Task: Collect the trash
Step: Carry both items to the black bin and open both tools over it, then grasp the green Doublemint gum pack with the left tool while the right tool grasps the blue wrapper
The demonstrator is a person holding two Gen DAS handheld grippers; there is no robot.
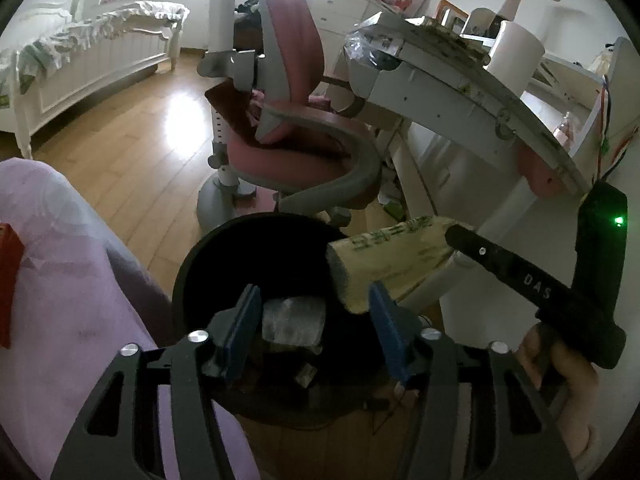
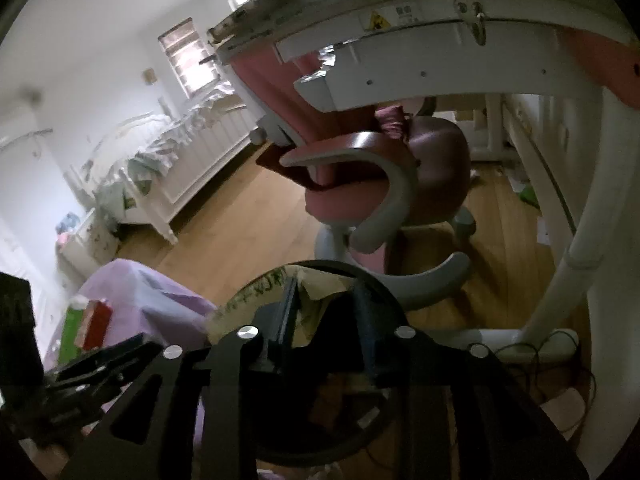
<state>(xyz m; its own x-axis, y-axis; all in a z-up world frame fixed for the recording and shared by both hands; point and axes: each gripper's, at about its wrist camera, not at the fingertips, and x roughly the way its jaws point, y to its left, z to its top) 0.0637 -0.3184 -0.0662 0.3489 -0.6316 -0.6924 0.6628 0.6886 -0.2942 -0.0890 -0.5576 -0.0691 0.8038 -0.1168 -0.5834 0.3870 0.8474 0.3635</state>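
The right hand-held gripper [image 1: 444,236] loosely straddles a yellow paper packet [image 1: 384,264], jaws parted, above the black bin [image 1: 192,280]. Its long axis runs toward two o'clock. The left hand-held gripper [image 1: 316,328] hangs released over the bin.

Wood floor [image 1: 132,184] w/ black bin [image 1: 224,248], pink chair [image 1: 296,148], desk legs.

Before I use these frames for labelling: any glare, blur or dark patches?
Left wrist view: sharp, window glare on the wood floor, black bin interior very dark, fisheye bending at edges. Right wrist view: softer, bed blurred, windows blown out, bin murky.
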